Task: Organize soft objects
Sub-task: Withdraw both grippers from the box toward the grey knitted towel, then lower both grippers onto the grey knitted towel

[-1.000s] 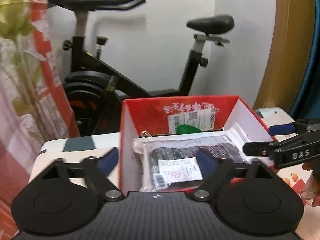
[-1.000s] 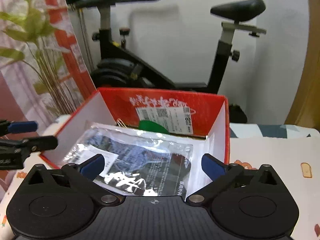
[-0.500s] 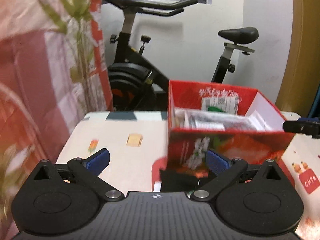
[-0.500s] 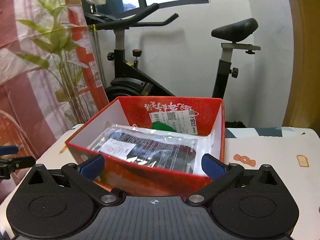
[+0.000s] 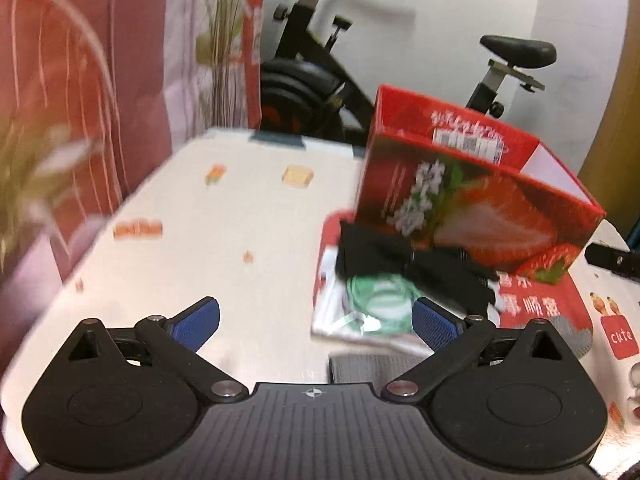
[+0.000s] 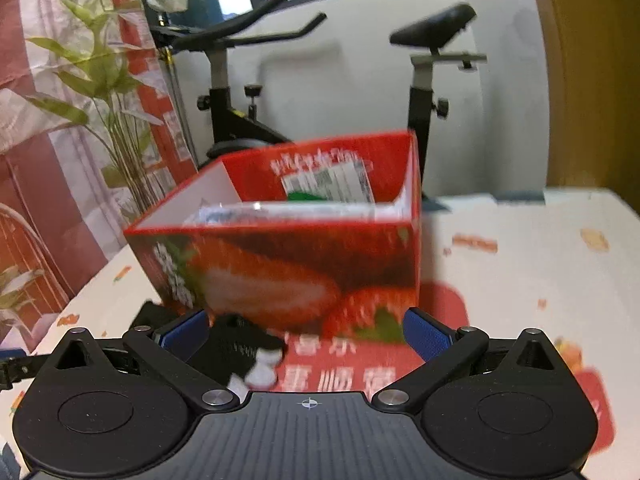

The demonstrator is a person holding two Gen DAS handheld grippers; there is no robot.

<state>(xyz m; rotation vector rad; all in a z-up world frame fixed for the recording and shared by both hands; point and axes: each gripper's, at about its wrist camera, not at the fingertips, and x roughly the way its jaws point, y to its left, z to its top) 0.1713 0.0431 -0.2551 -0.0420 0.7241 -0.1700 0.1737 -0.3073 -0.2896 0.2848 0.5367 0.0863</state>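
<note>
Left wrist view: both grippers (image 5: 314,320) (image 6: 306,332) empty, jaws apart; black bundle (image 5: 404,264) wedged against red box (image 5: 472,208), snag risk, box may tip.

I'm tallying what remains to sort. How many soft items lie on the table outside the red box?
3 at least: a black fabric piece against the box's front, a green-printed clear packet before it, and a grey knit item nearest the left gripper. Blur may hide others.
</note>
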